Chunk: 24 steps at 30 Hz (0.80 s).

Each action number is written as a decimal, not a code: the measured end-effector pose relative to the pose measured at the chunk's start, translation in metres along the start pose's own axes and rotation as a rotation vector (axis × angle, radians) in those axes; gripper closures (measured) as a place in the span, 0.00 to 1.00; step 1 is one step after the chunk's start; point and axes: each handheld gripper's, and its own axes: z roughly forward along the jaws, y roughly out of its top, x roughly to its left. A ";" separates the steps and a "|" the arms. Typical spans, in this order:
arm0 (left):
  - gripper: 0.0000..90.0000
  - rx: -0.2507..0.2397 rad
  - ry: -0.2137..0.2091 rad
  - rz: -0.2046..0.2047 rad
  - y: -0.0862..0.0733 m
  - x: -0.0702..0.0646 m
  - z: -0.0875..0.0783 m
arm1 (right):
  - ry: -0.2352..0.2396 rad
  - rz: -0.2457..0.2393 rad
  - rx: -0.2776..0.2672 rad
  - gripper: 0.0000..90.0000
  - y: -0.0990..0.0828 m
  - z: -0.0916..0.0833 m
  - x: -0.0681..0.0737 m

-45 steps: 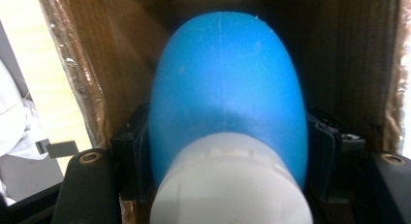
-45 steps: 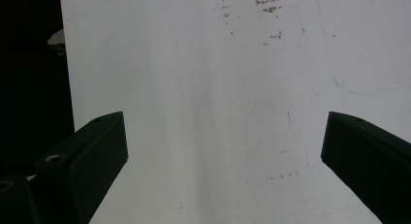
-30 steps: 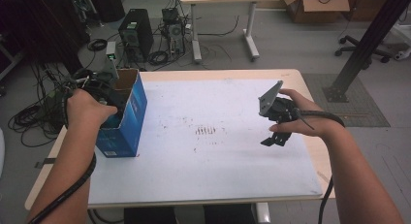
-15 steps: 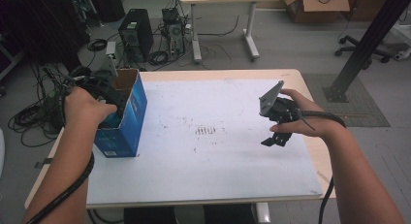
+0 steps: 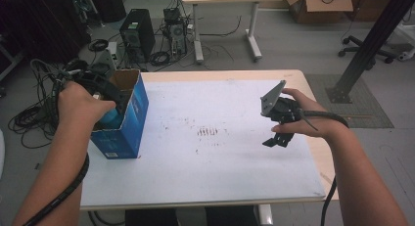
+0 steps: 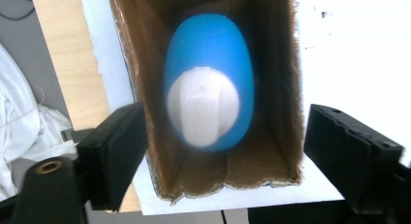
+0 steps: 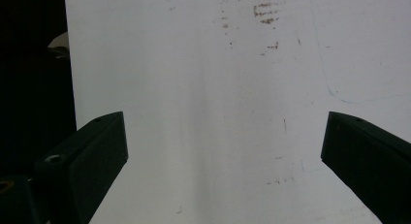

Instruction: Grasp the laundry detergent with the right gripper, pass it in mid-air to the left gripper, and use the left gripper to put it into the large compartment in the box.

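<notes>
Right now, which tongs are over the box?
The left tongs, open above the blue box with the blue bottle inside. The right tongs hover over bare table.

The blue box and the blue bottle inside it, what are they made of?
The blue box looks like cardboard: brown fuzzy inside walls, ragged torn rim, glossy printed outside. The blue bottle seems smooth plastic with a soft sheen, and its ridged white cap probably plastic too.

Blue bottle (image 6: 208, 83) with white cap blurred in left gripper view, its lower part hidden deep in the cardboard box (image 5: 128, 119); left gripper (image 5: 105, 96) jaws hidden behind hand and box in high view.
</notes>
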 end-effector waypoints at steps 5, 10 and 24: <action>0.15 -0.019 0.001 0.017 -0.001 -0.003 -0.008 | -0.004 0.000 0.001 0.03 0.001 -0.003 0.001; 0.15 -0.017 -0.003 0.025 -0.002 -0.003 -0.013 | -0.006 0.000 0.001 0.03 0.001 -0.005 0.002; 0.08 0.004 -0.033 0.115 -0.001 -0.024 -0.023 | -0.010 0.006 0.007 0.03 -0.002 -0.009 0.005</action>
